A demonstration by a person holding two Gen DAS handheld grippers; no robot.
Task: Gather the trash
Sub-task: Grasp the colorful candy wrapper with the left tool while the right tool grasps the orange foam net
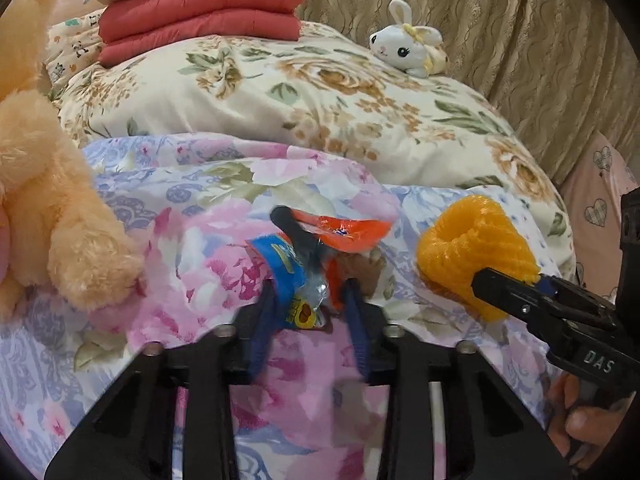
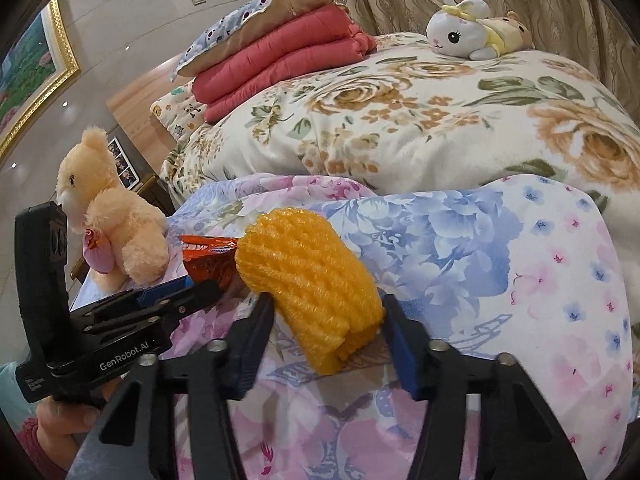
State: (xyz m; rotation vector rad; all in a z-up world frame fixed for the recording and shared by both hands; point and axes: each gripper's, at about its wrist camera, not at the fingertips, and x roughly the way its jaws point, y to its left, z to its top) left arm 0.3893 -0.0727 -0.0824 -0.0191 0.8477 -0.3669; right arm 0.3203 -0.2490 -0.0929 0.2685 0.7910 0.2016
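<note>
My left tool point(image 1: 308, 292) is clenched on a crumpled snack wrapper point(image 1: 320, 256), blue on one side and orange-red on the other, which sits squeezed between the two blue pads point(image 1: 266, 320) and sticks up and forward past their tips, just above the pink and blue floral bedcover point(image 1: 200, 248). My right tool point(image 2: 326, 320) grips the orange foam fruit net point(image 2: 308, 276), its pads pressing on either side of the net's lower end while the rest bulges out ahead of the fingers, resting on the same bedcover. The two pieces of trash lie just beside each other, the wrapper to the left of the net, and from the left wrist view the right tool reaches in from the right edge with a hand point(image 1: 580, 420) on its handle. A peach teddy bear point(image 2: 108, 208) sits at the left edge of the bed, near the wrapper but apart from it. Beyond the bedcover lies a cream rose-patterned quilt point(image 1: 320, 92), with a white plush rabbit point(image 1: 408, 44) and folded red blankets point(image 1: 200, 16) on top.
</note>
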